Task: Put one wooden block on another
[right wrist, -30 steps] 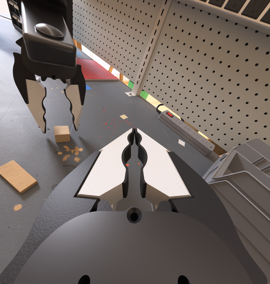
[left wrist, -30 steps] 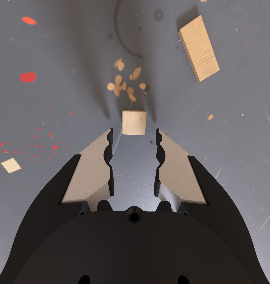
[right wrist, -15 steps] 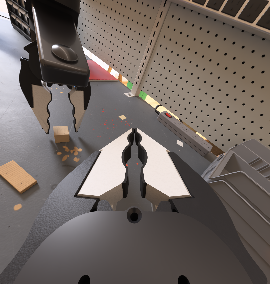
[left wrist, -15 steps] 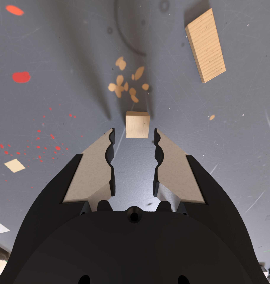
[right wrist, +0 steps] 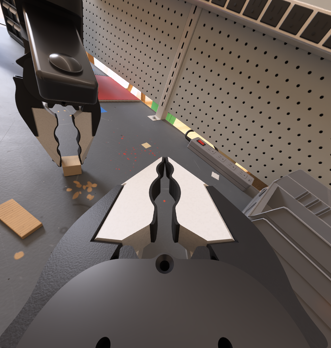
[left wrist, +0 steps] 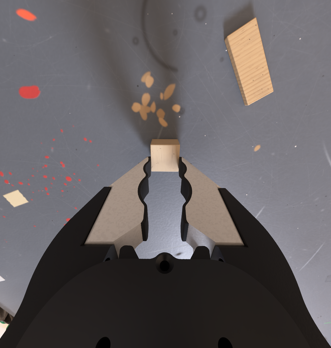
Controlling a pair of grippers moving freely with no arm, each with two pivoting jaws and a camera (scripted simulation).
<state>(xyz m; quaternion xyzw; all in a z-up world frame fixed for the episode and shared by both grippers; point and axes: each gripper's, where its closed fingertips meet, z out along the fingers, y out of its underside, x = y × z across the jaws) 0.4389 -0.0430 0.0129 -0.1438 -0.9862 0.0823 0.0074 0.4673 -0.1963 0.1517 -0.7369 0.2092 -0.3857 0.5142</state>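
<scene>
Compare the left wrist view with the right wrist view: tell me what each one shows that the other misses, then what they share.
Only the left wrist view shows the left gripper from directly behind, its tips flanking the small wooden cube, plus large red blotches.

Only the right wrist view shows the pegboard wall, power strip, grey bin, red mat and the shut right gripper.

Both show the cube, the flat wooden block, tan flecks and the grey bench surface.
</scene>
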